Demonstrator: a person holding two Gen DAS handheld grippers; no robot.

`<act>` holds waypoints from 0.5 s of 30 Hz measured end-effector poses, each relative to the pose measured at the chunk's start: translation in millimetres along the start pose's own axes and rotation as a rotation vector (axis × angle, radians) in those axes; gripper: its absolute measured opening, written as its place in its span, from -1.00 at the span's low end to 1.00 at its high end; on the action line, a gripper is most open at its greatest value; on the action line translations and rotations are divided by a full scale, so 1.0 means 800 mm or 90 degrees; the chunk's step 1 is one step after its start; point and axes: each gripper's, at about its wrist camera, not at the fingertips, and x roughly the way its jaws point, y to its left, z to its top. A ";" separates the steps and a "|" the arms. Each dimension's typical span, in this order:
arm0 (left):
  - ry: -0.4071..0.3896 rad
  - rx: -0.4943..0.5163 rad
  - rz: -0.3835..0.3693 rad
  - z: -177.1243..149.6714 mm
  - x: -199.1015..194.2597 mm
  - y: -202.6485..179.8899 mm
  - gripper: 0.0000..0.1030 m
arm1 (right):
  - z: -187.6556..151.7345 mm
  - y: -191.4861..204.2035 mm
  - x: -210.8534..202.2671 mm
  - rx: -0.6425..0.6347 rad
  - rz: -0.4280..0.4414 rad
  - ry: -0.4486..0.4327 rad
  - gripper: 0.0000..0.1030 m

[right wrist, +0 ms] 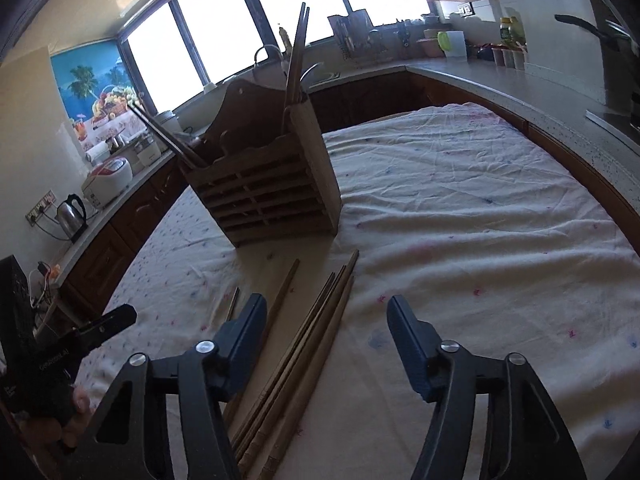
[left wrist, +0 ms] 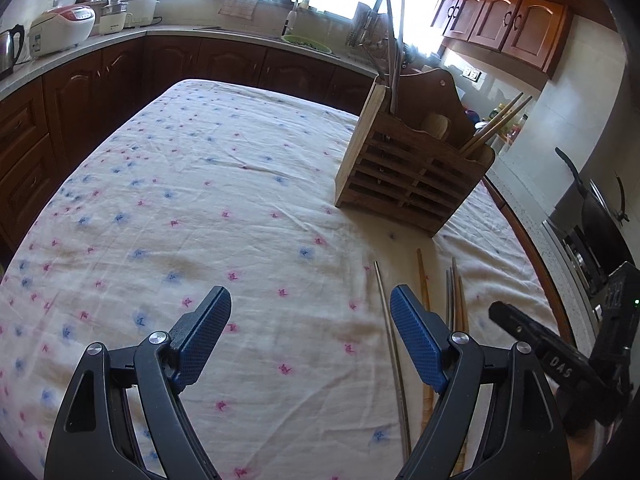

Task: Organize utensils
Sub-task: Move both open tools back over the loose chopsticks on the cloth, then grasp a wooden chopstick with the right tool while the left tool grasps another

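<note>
Kitchen worktop under floral cloth [left wrist: 208, 184]. Chopsticks [right wrist: 308, 344] lay loose before wooden holder [right wrist: 264, 184]. Right gripper [right wrist: 326, 344] jaws part-open astride bundle, not gripping. Left gripper [left wrist: 310, 336] jaws wide, empty. Sticks judged light, stiff, slippery; best pinched mid-length.

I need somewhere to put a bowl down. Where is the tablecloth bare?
Bare: the wide stretch of tablecloth left of the wooden utensil holder, and the part on its other side toward the counter. Crowded: in front of the holder, where loose chopsticks lie.
</note>
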 end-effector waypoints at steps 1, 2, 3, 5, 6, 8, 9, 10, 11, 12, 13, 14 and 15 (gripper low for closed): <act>0.001 0.002 0.001 0.000 0.001 0.000 0.63 | -0.004 0.006 0.009 -0.014 0.000 0.019 -0.23; 0.001 0.003 0.001 0.000 0.001 -0.001 0.63 | -0.009 0.012 0.018 -0.026 -0.001 0.038 -0.30; 0.002 0.005 0.001 0.000 0.001 -0.002 0.63 | -0.013 0.016 0.026 -0.039 -0.007 0.057 -0.37; 0.006 0.009 -0.001 -0.001 0.003 -0.005 0.63 | -0.023 0.022 0.041 -0.065 -0.020 0.093 -0.41; 0.009 0.012 0.000 -0.001 0.004 -0.006 0.63 | -0.027 0.024 0.047 -0.079 -0.030 0.111 -0.48; 0.014 0.019 0.001 -0.003 0.006 -0.010 0.63 | -0.034 0.024 0.047 -0.100 -0.044 0.108 -0.52; 0.016 0.021 -0.001 -0.003 0.007 -0.011 0.63 | -0.035 0.022 0.047 -0.103 -0.047 0.114 -0.53; 0.019 0.024 -0.003 -0.004 0.008 -0.013 0.63 | -0.037 0.019 0.046 -0.105 -0.046 0.119 -0.58; 0.021 0.027 -0.005 -0.004 0.009 -0.014 0.63 | -0.041 0.016 0.044 -0.111 -0.047 0.119 -0.59; 0.025 0.032 -0.005 -0.005 0.010 -0.016 0.63 | -0.043 0.012 0.041 -0.116 -0.048 0.120 -0.59; 0.028 0.036 -0.005 -0.005 0.012 -0.018 0.63 | -0.046 0.009 0.036 -0.122 -0.052 0.122 -0.59; 0.030 0.039 -0.007 -0.005 0.013 -0.021 0.63 | -0.049 0.004 0.031 -0.127 -0.057 0.122 -0.59; 0.033 0.043 -0.010 -0.004 0.016 -0.024 0.63 | -0.052 -0.002 0.026 -0.126 -0.059 0.122 -0.59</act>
